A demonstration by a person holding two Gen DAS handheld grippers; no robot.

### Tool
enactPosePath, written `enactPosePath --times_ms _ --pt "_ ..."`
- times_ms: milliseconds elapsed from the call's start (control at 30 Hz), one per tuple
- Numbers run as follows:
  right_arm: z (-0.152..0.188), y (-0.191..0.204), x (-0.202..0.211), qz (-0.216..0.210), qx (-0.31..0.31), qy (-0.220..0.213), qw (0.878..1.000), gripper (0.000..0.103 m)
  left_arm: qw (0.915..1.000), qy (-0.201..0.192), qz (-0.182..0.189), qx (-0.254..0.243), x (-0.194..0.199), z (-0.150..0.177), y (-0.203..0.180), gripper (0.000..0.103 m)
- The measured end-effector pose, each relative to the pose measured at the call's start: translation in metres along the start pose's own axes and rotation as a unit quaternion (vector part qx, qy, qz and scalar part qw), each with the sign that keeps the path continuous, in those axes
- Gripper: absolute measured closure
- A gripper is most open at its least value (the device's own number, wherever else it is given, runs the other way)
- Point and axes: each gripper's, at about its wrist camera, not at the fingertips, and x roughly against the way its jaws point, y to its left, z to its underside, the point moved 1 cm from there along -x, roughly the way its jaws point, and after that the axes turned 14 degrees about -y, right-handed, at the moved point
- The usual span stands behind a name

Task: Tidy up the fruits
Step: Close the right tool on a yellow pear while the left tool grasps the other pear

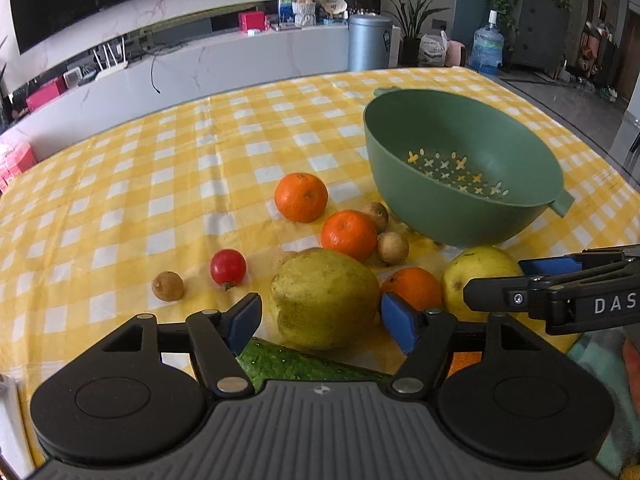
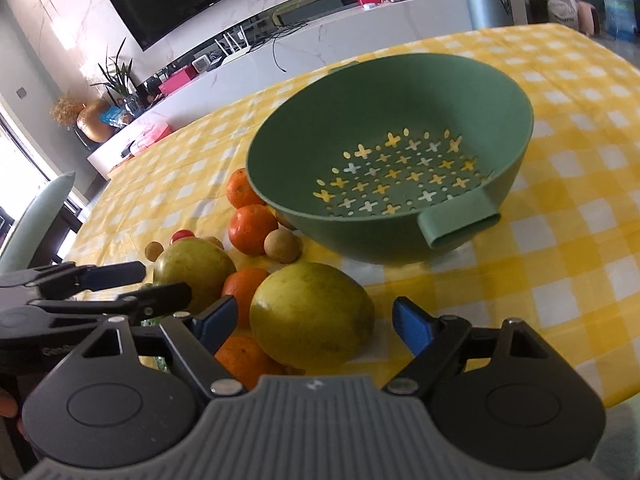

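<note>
My left gripper (image 1: 322,318) is open, and its blue pads stand either side of a yellow-green pear (image 1: 324,300) without touching it. My right gripper (image 2: 316,318) is open too and straddles a second pear (image 2: 312,316) with a gap at each pad. Each gripper also reaches into the other's view: the right gripper (image 1: 498,278) from the right, the left gripper (image 2: 165,280) from the left. Tangerines (image 1: 301,197) (image 1: 349,235) (image 1: 414,286), small brown longans (image 1: 393,247) and a cherry tomato (image 1: 228,267) lie around the pears. The green colander bowl (image 1: 400,184) (image 2: 360,92) behind them holds nothing.
A cucumber (image 1: 296,364) lies just under the left gripper. The yellow checked tablecloth (image 1: 160,160) covers the table, and its right edge (image 2: 624,360) is close to the right gripper. A pale green chair back (image 2: 44,216) stands at the left.
</note>
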Motion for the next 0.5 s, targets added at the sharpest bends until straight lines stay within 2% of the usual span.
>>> enactPosePath --times_ms 300,400,467,500 --pt "0.002 -0.011 -0.015 -0.006 -0.041 0.029 0.999 0.026 0.9996 0.015 0.009 0.021 -0.017 0.002 0.006 0.019" --pt "0.003 -0.011 -0.016 -0.010 -0.042 0.027 0.999 0.029 0.9992 0.016 0.013 0.033 -0.019 0.003 0.008 0.019" --pt "0.003 -0.011 -0.016 -0.016 -0.041 0.027 0.999 0.033 0.9991 0.014 0.015 0.037 -0.020 0.003 0.009 0.019" --pt "0.003 -0.010 -0.017 -0.019 -0.040 0.028 0.999 0.034 0.9990 0.013 0.019 0.040 -0.020 0.003 0.009 0.023"
